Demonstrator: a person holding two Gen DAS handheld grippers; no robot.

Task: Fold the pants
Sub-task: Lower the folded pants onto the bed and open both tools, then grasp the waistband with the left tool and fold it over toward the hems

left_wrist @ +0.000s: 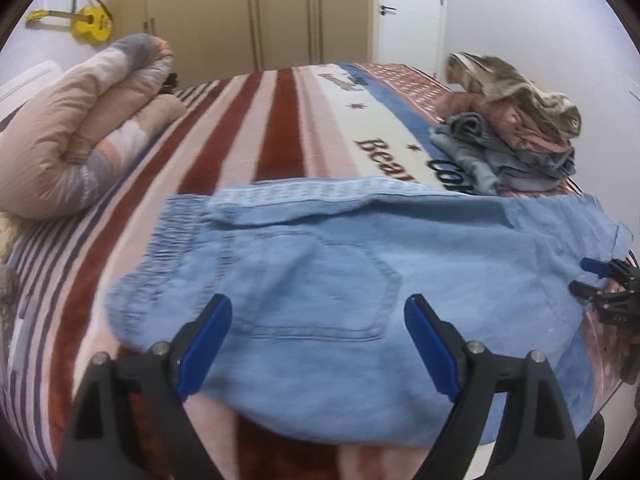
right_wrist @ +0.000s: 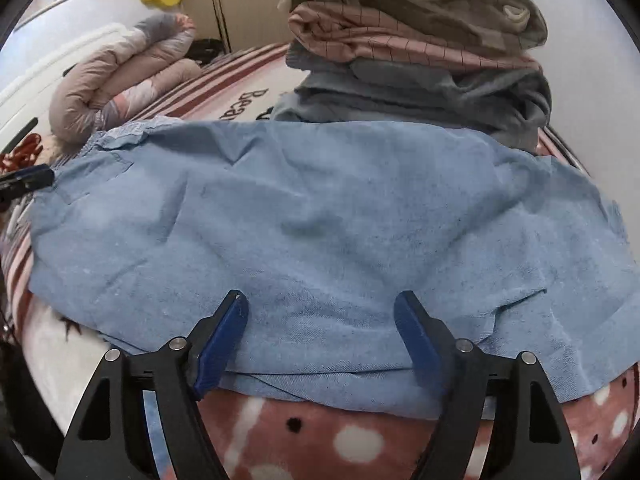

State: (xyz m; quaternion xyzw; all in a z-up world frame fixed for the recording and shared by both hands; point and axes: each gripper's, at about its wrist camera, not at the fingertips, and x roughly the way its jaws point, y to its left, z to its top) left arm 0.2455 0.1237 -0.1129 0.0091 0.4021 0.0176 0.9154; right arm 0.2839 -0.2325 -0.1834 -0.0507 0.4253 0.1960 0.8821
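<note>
Light blue denim pants (left_wrist: 360, 264) lie spread flat on the striped blanket (left_wrist: 248, 132), waistband at the left and back pocket up. My left gripper (left_wrist: 318, 312) is open just above the pocket area near the front edge. My right gripper (right_wrist: 322, 308) is open over the leg part of the pants (right_wrist: 320, 220), close to their near edge. The right gripper also shows at the right edge of the left wrist view (left_wrist: 600, 280). The left gripper's tip shows at the left edge of the right wrist view (right_wrist: 28, 180).
A pile of folded clothes (left_wrist: 516, 128) sits behind the pants at the right, also in the right wrist view (right_wrist: 420, 52). A rolled quilt (left_wrist: 80, 128) lies at the left. Wardrobe doors (left_wrist: 280, 12) stand behind the bed.
</note>
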